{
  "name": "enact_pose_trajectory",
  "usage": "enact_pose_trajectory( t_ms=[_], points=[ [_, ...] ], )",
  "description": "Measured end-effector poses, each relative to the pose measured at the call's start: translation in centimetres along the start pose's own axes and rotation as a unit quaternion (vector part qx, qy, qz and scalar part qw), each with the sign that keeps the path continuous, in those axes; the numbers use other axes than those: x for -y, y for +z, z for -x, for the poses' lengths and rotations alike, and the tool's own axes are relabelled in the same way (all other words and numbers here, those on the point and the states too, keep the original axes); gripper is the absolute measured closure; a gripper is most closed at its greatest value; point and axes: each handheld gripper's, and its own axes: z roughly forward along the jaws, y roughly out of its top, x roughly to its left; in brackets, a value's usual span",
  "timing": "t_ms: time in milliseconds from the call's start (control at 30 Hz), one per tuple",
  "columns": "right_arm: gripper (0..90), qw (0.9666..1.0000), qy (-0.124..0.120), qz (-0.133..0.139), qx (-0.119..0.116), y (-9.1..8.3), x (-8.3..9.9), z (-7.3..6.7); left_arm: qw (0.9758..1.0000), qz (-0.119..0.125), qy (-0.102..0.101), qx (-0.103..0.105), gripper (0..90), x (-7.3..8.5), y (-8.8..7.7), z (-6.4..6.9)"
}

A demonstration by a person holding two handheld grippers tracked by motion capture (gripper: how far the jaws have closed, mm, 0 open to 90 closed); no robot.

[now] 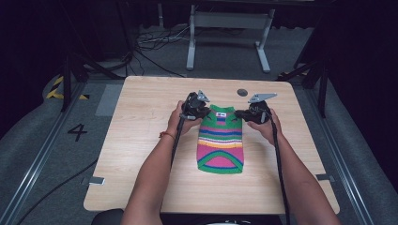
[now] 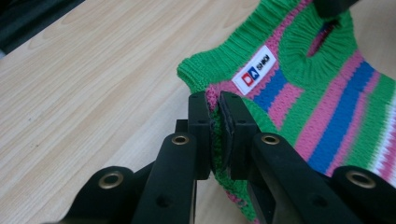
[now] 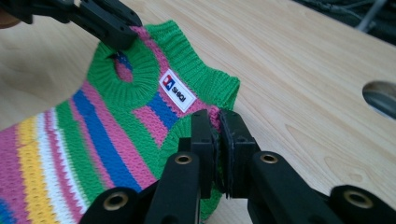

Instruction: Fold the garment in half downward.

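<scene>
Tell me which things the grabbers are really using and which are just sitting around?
Being used:
striped sweater, lying flat on the table
left gripper, shut on the sweater's top edge
right gripper, shut on the top edge too

Just there:
round hole in the table
cables on the floor
metal stand behind the table

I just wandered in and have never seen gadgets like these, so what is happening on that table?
A person sits at a wooden table with a handheld two-jaw gripper in each hand. Lying flat on it is a small striped knit sweater, green, pink, blue and yellow, with a white label at the collar. The left gripper is shut on one top corner of the sweater and the right gripper is shut on the other. The rest of the garment rests on the table.
</scene>
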Motion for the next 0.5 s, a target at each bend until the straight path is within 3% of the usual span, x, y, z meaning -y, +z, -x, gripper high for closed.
enact_pose_trajectory(
  t_ms=[100,300,400,500],
  points=[
    [85.5,0.9997,-0.014,0.010,-0.015,-1.1,-0.2,-0.6,0.9993,0.011,0.035,0.008,83.9,0.3,-1.0,1.0],
    [85.4,0.9984,-0.041,0.024,-0.032,-3.1,0.0,-2.1,0.9982,0.021,0.055,0.013,83.8,0.6,-2.5,1.9],
    [85.2,0.9972,-0.053,0.032,-0.042,-3.9,0.1,-2.8,0.9972,0.026,0.071,0.006,83.8,0.9,-3.4,2.6],
    [85.1,0.9958,-0.063,0.038,-0.054,-4.5,0.5,-3.4,0.9959,0.032,0.083,0.014,83.6,1.3,-4.3,3.4]
  ],
)
